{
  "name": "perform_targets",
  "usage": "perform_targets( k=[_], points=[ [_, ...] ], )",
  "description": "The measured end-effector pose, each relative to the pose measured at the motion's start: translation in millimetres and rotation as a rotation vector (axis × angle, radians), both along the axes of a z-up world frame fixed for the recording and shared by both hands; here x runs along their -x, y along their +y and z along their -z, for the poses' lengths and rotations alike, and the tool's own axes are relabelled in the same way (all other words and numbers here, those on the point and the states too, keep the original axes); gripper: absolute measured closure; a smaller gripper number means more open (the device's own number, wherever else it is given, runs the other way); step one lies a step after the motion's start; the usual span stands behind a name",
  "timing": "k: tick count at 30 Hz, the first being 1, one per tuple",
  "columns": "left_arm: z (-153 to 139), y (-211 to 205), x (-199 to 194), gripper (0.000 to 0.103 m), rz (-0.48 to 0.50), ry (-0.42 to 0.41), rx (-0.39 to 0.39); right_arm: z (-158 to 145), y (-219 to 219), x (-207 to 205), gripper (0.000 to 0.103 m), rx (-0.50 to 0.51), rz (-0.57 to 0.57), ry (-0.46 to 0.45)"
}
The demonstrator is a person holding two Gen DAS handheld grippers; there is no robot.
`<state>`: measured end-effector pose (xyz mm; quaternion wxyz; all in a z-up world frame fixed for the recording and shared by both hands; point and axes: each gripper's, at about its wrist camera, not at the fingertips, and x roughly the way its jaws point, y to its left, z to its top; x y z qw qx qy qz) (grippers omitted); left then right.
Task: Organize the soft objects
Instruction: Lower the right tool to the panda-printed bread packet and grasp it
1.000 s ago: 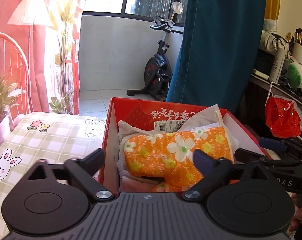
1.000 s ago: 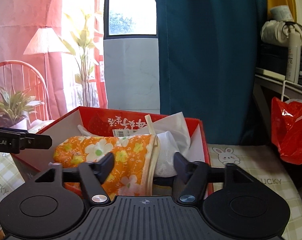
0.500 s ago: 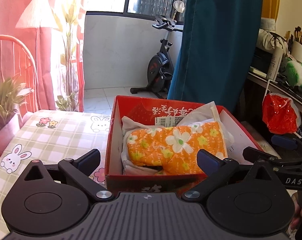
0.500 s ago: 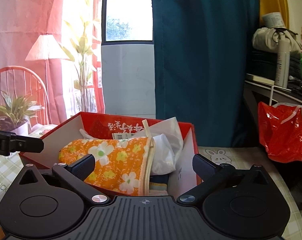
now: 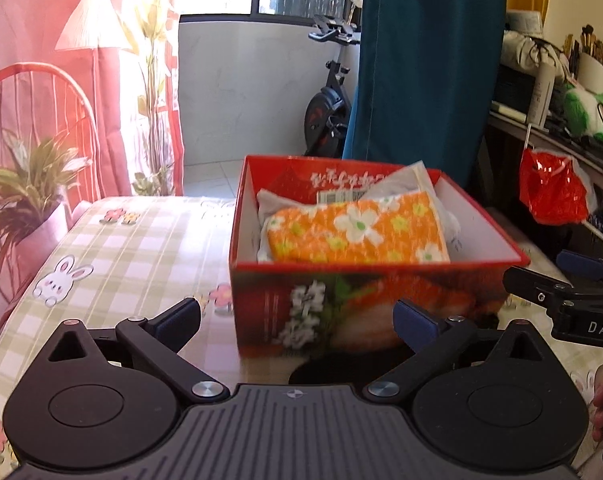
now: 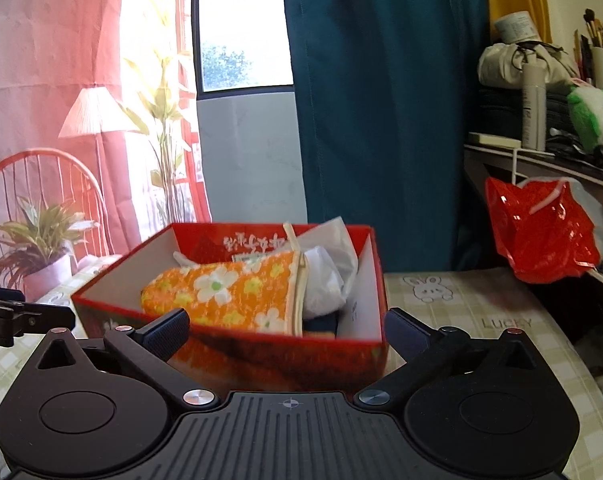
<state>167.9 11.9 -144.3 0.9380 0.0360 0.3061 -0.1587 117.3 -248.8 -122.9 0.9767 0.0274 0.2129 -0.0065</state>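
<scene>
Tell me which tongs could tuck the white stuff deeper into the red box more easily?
Probably the right tongs. The crumpled white fabric sticks up at the side of the red cardboard box nearest them. From the left tongs, the orange flowered cloth covers most of it.

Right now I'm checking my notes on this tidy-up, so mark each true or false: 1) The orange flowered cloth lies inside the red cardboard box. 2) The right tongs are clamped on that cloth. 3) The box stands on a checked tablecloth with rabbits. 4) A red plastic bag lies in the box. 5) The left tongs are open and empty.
1) True: the orange flowered cloth lies inside the red cardboard box.
2) False: the right tongs stand wide open, short of the box.
3) True: the checked tablecloth with rabbits is under it.
4) False: the red plastic bag hangs off to the side.
5) True: the left tongs hold nothing.
</scene>
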Motion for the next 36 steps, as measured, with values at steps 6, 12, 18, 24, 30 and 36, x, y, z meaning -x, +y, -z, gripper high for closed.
perform_targets(
  k=[6, 12, 18, 24, 30, 36],
  points=[
    [9, 8, 10, 0.0, -0.02, 0.028, 0.009, 17, -1, 13, 0.0, -0.02, -0.003, 0.034],
    [23, 10, 29, 0.0, -0.054, 0.048, -0.031, 31, 0, 29, 0.001, -0.022, -0.01, 0.061],
    [45, 27, 48, 0.003, -0.079, 0.118, -0.023, 51, 8, 38, 0.001, -0.072, -0.109, 0.181],
    [54, 49, 53, 0.015, -0.085, 0.186, 0.044, 55, 34, 43, 0.0, 0.002, -0.159, 0.216],
    [75, 62, 47, 0.049, -0.089, 0.289, 0.155, 61, 46, 42, 0.004, 0.019, -0.22, 0.258],
    [77, 55, 46, 0.051, -0.055, 0.302, 0.184, 64, 54, 43, 0.021, 0.016, -0.297, 0.287]
  ],
)
